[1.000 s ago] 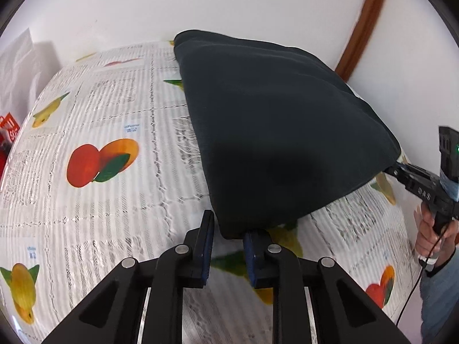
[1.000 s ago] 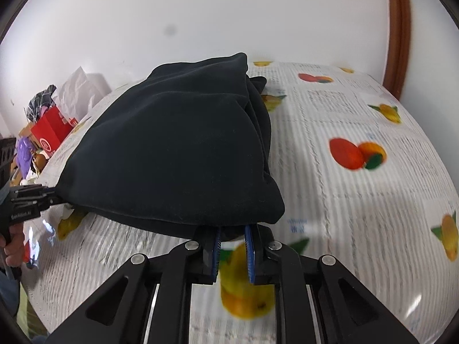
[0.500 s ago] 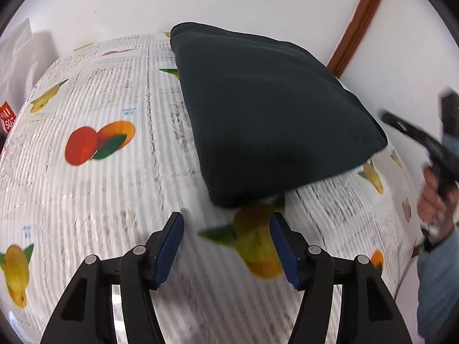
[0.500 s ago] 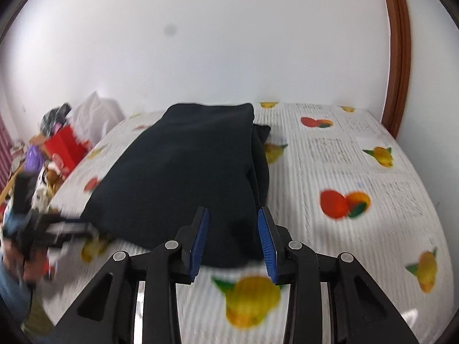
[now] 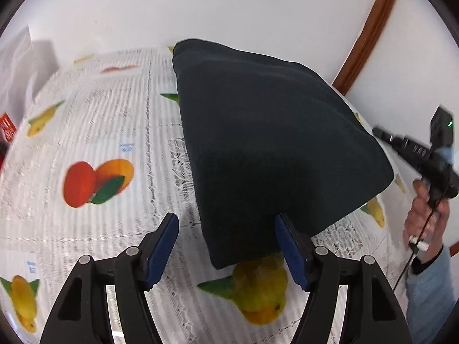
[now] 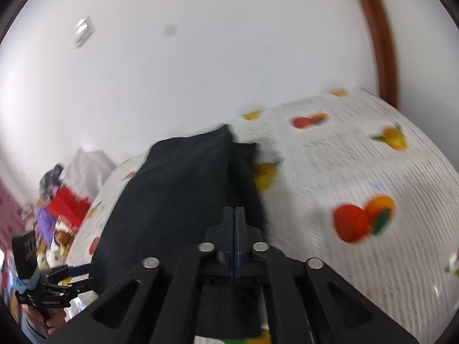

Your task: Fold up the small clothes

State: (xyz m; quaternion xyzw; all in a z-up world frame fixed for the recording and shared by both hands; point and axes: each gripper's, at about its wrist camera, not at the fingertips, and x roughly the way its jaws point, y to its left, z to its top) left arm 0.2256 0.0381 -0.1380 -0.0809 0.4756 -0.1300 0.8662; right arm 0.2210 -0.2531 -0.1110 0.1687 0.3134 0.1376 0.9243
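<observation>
A dark folded garment (image 5: 272, 143) lies flat on the fruit-print tablecloth (image 5: 94, 132). My left gripper (image 5: 226, 229) is open, its blue pads on either side of the garment's near corner, holding nothing. In the right wrist view the garment (image 6: 172, 195) lies ahead and left. My right gripper (image 6: 234, 215) is shut and empty, lifted above the garment's near edge. It also shows in the left wrist view (image 5: 384, 136), off the garment's right corner. The left gripper also shows in the right wrist view (image 6: 83, 275), at the garment's left corner.
A white wall stands close behind the table. A brown door frame (image 5: 370, 28) runs at the right. A white bag (image 6: 86, 166) and a pile of red and purple items (image 6: 60, 209) sit at the table's left end.
Both grippers let go of the garment's near corners. The left one opened wide and stays at the corner. The right one opened, lifted away, then shut empty.
</observation>
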